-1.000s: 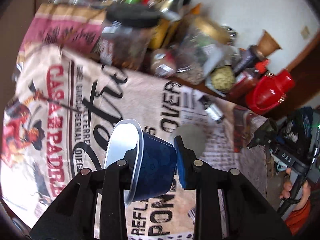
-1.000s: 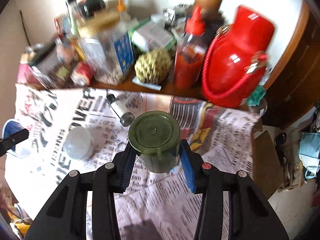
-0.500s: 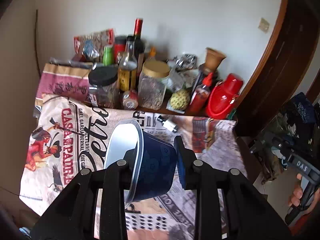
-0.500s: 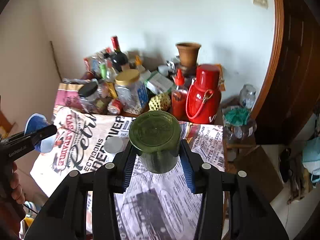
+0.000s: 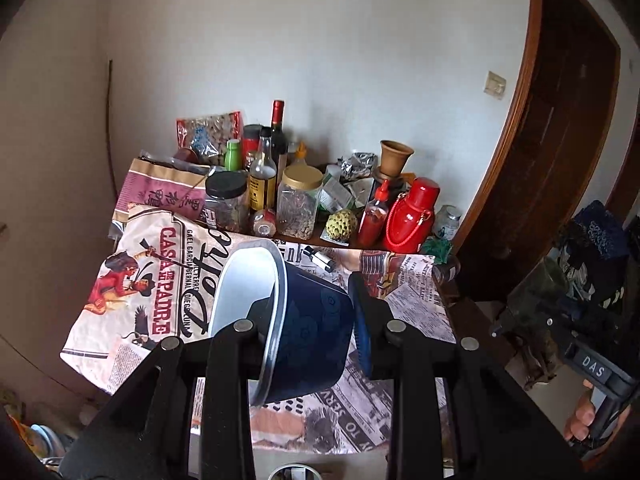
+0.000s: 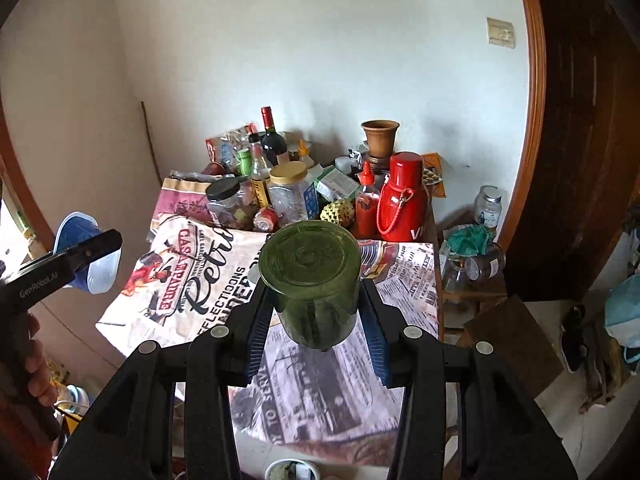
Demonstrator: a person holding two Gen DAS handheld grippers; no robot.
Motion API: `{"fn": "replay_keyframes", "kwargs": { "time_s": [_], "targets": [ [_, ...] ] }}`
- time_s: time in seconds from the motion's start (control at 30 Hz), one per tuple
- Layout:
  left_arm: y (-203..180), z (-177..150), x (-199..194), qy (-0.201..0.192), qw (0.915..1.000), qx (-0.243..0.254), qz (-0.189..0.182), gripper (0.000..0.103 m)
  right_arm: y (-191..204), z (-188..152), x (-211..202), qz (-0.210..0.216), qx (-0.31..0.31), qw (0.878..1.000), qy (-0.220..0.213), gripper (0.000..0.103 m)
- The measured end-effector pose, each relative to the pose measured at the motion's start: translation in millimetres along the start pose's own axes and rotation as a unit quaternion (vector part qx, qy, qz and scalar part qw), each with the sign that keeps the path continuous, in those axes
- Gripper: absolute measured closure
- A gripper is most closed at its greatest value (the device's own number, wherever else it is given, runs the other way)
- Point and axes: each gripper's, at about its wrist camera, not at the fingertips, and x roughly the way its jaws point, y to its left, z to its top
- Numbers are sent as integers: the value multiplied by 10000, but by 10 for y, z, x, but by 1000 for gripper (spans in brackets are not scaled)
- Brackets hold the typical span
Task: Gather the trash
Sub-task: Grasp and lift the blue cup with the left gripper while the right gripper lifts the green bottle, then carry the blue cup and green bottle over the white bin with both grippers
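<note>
We have both pieces of trash off the tabletop (image 5: 416,320) and are in the carry step. The left gripper (image 5: 308,312) is clenched on a dark blue cup (image 5: 316,340) with a white inside, one finger inside the rim and the other against its outer wall, so the cup hangs tilted with its mouth toward the left of the left wrist view. The right gripper (image 6: 316,312) is grasping a green glass jar (image 6: 312,276), its blue pads pressed on either side, the jar's round base turned up toward the camera. Both items sit above the newspaper-print cloth (image 6: 192,280) that covers the tabletop, clear of the bottles, the gold-lidded jar (image 5: 300,208) and the red flask (image 5: 412,216) crowded at the back by the wall.

At the bottom edge of both views a small white-rimmed container (image 6: 292,470) peeps out below the grippers; we judge it may be the bin, but too little shows to be sure. The next move calls for us to bring each gripper over the bin, keep the cup from slipping off its rim grip, and loosen the fingers only once each item is above the opening. A small bottle (image 5: 320,258) lying on the cloth may be left to collect.
</note>
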Motion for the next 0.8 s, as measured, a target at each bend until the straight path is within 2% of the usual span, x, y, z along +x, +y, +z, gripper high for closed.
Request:
{"fn": "replay_keyframes", "kwargs": {
  "time_s": [0.4, 0.53, 0.8],
  "targets": [
    [194, -284, -670, -170, 9978, 313, -550, 75, 563, -395, -673, -346, 214, 9983, -411, 63],
    [400, -475, -998, -198, 9957, 566, -711, 75, 860, -620, -878, -504, 422, 9967, -468, 63],
    [877, -986, -1585, -54, 9933, 636, -961, 75, 1393, -1089, -1208, -802, 562, 9942, -452, 63]
  ]
}}
